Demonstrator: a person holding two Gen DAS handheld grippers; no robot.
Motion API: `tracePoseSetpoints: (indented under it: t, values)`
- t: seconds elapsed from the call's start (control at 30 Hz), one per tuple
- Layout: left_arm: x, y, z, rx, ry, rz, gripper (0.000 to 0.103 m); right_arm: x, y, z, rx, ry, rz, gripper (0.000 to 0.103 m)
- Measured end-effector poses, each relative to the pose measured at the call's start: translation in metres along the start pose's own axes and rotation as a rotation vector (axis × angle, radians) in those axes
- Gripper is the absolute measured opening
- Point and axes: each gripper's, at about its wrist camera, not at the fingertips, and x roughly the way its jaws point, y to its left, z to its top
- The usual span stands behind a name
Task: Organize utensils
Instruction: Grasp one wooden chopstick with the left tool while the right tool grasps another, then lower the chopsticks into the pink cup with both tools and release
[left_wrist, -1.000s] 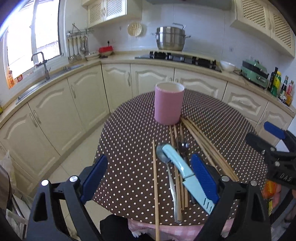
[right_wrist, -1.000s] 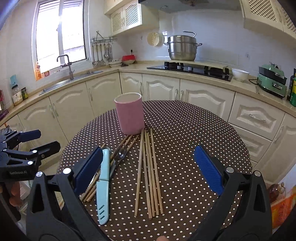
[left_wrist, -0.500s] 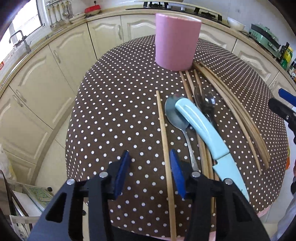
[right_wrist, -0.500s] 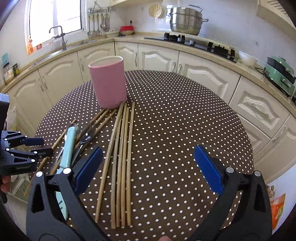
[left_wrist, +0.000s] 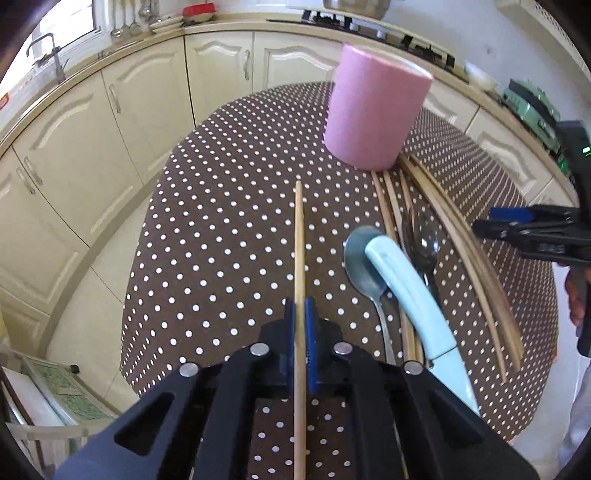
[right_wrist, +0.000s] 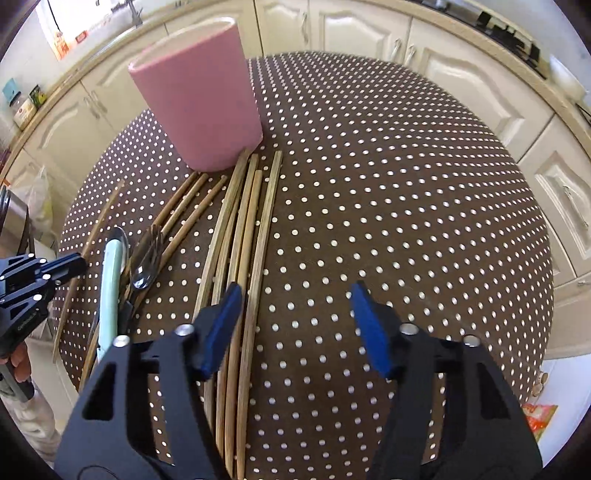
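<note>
Chopstick (left_wrist: 299, 236), a lone one, lies on the dotted worktop (left_wrist: 221, 229) left of the spoon (left_wrist: 364, 258) and knife (left_wrist: 410, 295), pinched between the blue pads of the left claw (left_wrist: 300, 332) — its jaws have just closed on it. Pink cup (right_wrist: 199, 96) stands upright beyond, with the other chopsticks (right_wrist: 243, 229) fanned out from its base. Right claw (right_wrist: 295, 325) hangs over that bundle, its jaws half-wide after just narrowing, one pad above the sticks — nothing gripped.

Cream cabinets (left_wrist: 218, 70) behind dotted tablecloth (right_wrist: 388, 192)
</note>
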Motion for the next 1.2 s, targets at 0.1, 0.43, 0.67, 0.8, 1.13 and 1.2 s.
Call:
tracePoseSetpoints:
  t: [0.1, 0.43, 0.67, 0.8, 1.13, 1.2]
  values:
    - [-0.013, -0.006, -0.003, -0.02, -0.046, -0.025, 0.005, 0.006, 0.002, 0.005, -0.013, 0.037, 0.022, 0.046]
    - [-0.061, -0.021, 0.027, -0.042, -0.285, -0.164, 0.005, 0.009, 0.003, 0.028, -0.026, 0.058, 0.042, 0.006]
    - [-0.093, -0.041, 0.059, -0.028, -0.548, -0.249, 0.005, -0.029, -0.031, 0.022, 0.061, -0.105, 0.141, 0.006]
    - [-0.102, -0.052, 0.075, -0.033, -0.682, -0.284, 0.005, -0.076, -0.041, 0.029, 0.084, -0.31, 0.17, 0.006]
    - [-0.102, -0.077, 0.121, -0.002, -0.942, -0.288, 0.005, -0.168, -0.048, 0.078, 0.077, -0.831, 0.296, 0.006]
    - [-0.1, -0.078, 0.131, -0.004, -0.972, -0.286, 0.005, -0.178, -0.043, 0.097, 0.091, -0.887, 0.334, 0.006]
